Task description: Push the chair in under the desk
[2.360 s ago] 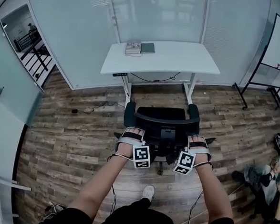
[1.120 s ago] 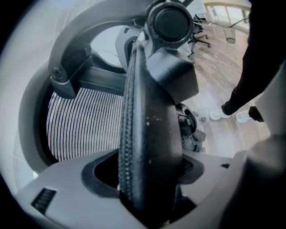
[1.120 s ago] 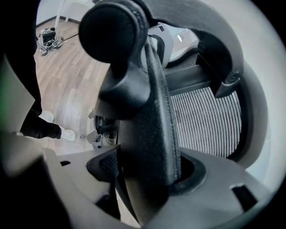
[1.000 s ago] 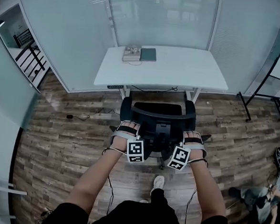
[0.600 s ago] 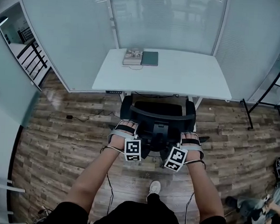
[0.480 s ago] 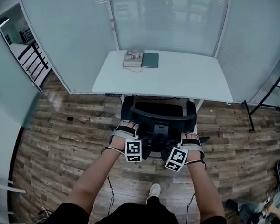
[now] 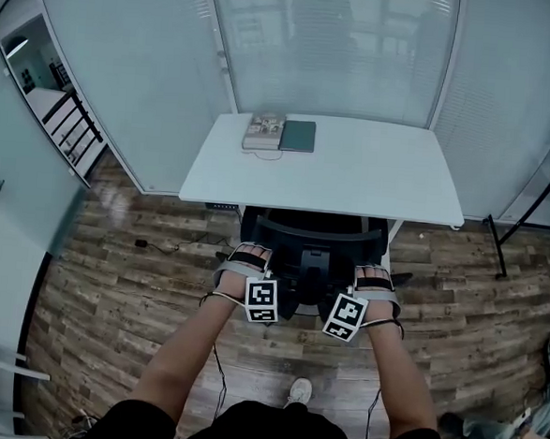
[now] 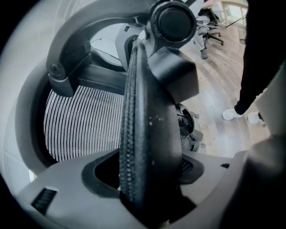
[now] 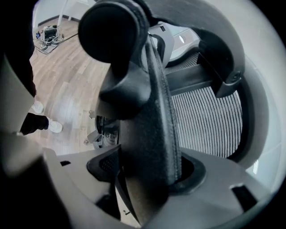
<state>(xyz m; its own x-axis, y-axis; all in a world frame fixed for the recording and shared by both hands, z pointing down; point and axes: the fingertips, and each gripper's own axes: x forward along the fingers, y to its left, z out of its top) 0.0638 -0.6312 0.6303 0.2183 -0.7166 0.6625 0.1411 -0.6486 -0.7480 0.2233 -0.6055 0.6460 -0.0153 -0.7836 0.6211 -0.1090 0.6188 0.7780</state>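
The black mesh office chair (image 7: 313, 237) stands at the white desk (image 7: 372, 174), its seat and armrests partly hidden under the desktop. Both grippers hold the top of its backrest. My left gripper (image 7: 246, 257) grips the backrest's left end, and in the left gripper view the padded frame edge (image 8: 143, 134) fills the gap between the jaws of this gripper (image 8: 147, 183). My right gripper (image 7: 372, 275) grips the right end, where the backrest edge (image 9: 152, 129) sits between the jaws of that gripper (image 9: 149, 179) in the same way.
A book (image 7: 264, 131) and a dark notebook (image 7: 298, 136) lie at the desk's far left. Glass walls close in behind and to the left. A stand's black legs (image 7: 527, 236) are at the right. My white shoe (image 7: 297, 391) is on the wooden floor.
The chair has rolled forward toward the desk, and its seat and armrests now go under the desktop. Both grippers moved with it and stayed on the backrest.
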